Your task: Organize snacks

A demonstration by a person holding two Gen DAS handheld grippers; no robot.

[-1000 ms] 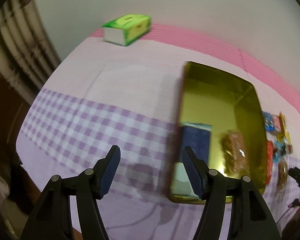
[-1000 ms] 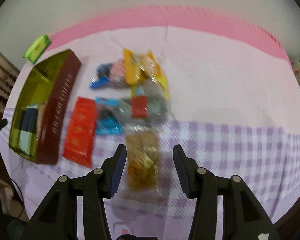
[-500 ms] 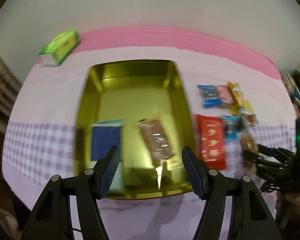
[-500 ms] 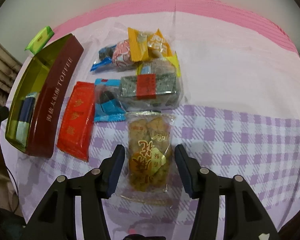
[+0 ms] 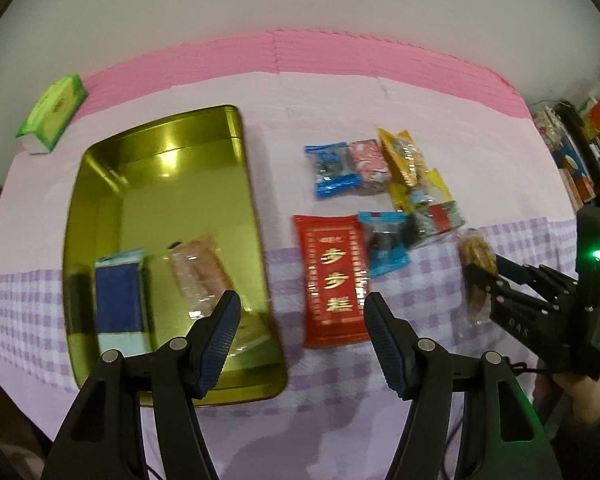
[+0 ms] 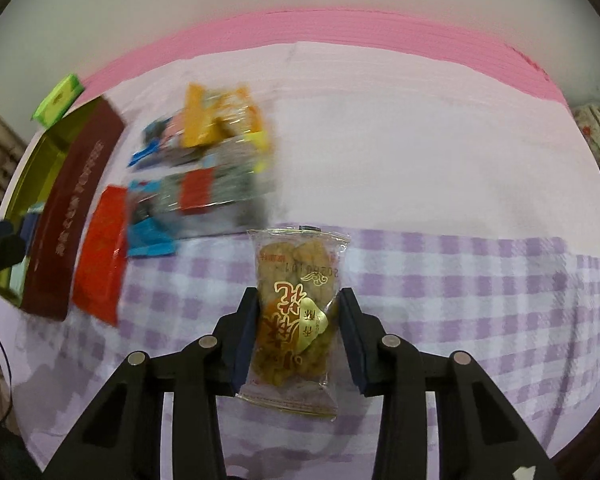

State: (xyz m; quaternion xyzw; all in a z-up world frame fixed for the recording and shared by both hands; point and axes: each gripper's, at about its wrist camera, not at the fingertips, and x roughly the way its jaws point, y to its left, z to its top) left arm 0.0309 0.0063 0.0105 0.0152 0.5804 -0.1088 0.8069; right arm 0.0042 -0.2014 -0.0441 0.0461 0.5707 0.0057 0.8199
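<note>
Snack sorting, early stage: two items in tin, one in grip, rest loose on cloth.

Right gripper (image 6: 298, 330), pointing steeply down, has just been closing, jaws clamped on clear pastry pack (image 6: 296, 300); left gripper (image 5: 302, 330) empty, jaws apart, angled down between tin (image 5: 236, 128) and red pack (image 5: 332, 276); tin holds blue box (image 5: 118, 300) and wrapped bar (image 5: 198, 276); beyond, wrapped sweets (image 5: 384, 184) await sorting; green box (image 5: 54, 110) far left.

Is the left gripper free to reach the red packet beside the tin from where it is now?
Probably yes. The left gripper is open and empty, and the red packet lies flat on the cloth right ahead of it, with nothing on top. The gold tin only borders it on one side.
</note>
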